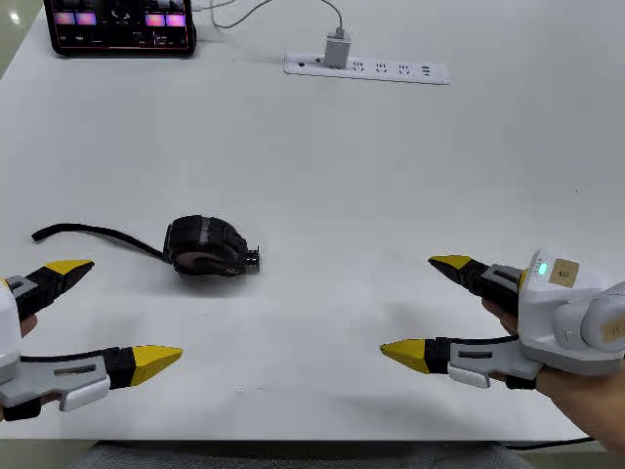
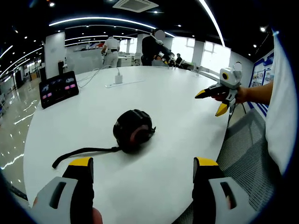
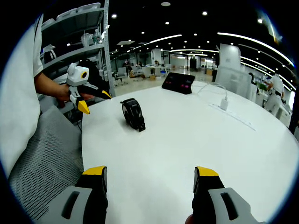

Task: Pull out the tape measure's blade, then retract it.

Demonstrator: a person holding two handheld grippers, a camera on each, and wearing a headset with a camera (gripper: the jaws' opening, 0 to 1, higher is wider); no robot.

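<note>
White tabletop (image 1: 322, 166) runs the full width of the head view, and at its near edge we hold both tools low in the frame. Our left gripper (image 1: 137, 307) sits at the lower left, its yellow-tipped jaws spread wide with nothing between them. Our right gripper (image 1: 405, 304) mirrors it at the lower right, jaws likewise parted and holding nothing.

Neither touches the tape measure (image 1: 203, 245), which stands on the table left of centre — nearer the left gripper, well apart from the right. It is a black case with its mouth turned toward the right of the frame. The blade is wound in, so just its end hook (image 1: 252, 260) shows at the mouth. A black wrist strap (image 1: 93, 233) trails from the case toward the left edge of the frame, lying flat on the surface. In the left gripper view the case sits at centre frame beyond the open jaws.

Farther back, at the upper middle of the head view, a white power strip (image 1: 366, 67) carries one plugged-in charger (image 1: 337, 49). A dark tablet (image 1: 119, 24) with a lit screen stands at the upper left. Beyond the table — in the left gripper view — two people (image 2: 111, 50) stand in a bright open office.
</note>
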